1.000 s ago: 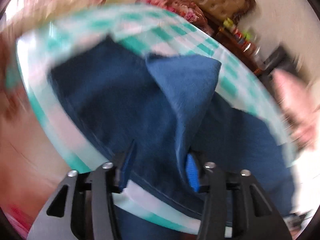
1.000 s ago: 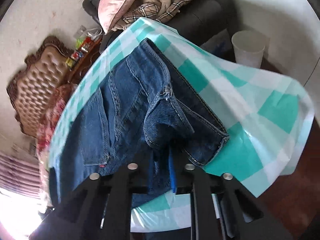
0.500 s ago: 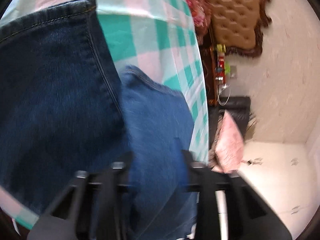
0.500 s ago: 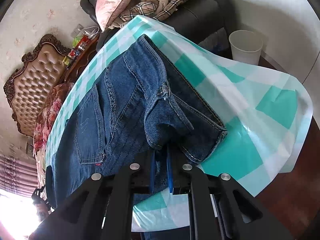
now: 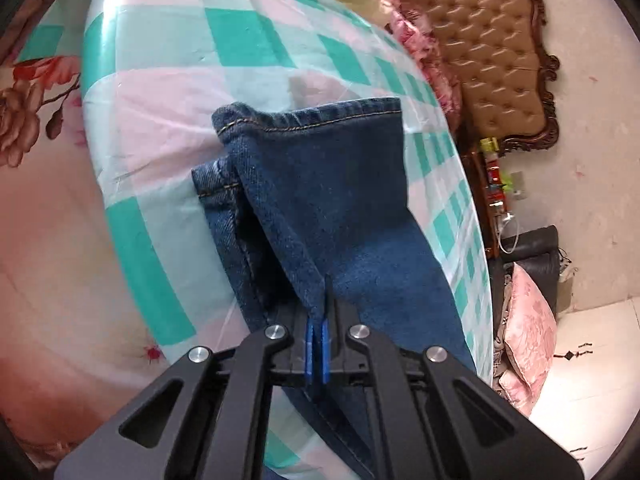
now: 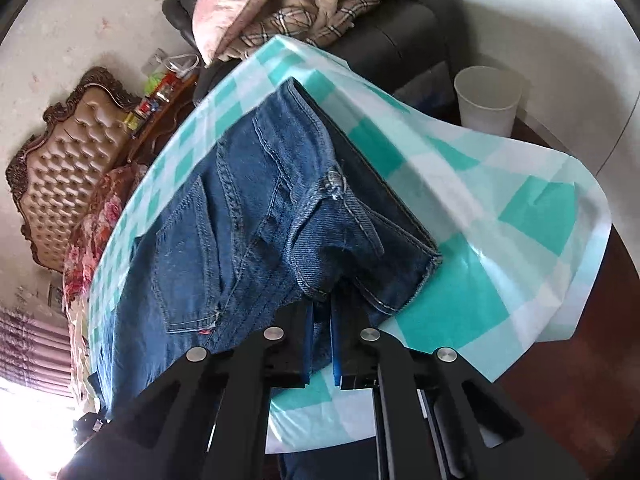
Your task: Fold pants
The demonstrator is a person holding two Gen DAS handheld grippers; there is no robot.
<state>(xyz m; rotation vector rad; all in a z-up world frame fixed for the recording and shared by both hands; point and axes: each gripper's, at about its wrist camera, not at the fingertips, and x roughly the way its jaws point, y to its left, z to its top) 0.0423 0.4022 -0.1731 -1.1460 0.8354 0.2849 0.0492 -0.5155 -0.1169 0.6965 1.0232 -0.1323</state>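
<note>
Dark blue jeans [image 5: 344,208] lie on a table under a teal and white checked cloth [image 5: 224,60]. In the left wrist view my left gripper [image 5: 318,344] is shut on the side edge of a pant leg near its hem, with a ridge of denim pinched between the blue pads. In the right wrist view the waist end of the jeans [image 6: 256,216] shows a back pocket and belt loops. My right gripper [image 6: 322,344] is shut on a bunched fold of denim at the waistband, close to the table's near edge.
A tufted brown headboard [image 5: 488,48] and floral bedding stand beyond the table. A dark sofa with pink pillows [image 6: 240,4] and a plaid blanket lies past the far end. A white bin [image 6: 488,100] sits on the floor to the right. The cloth [image 6: 520,200] overhangs the table edge.
My left gripper swept along the leg, rolled, and shut on its edge near the hem. My right gripper stayed in place with the same hold on the waistband.
</note>
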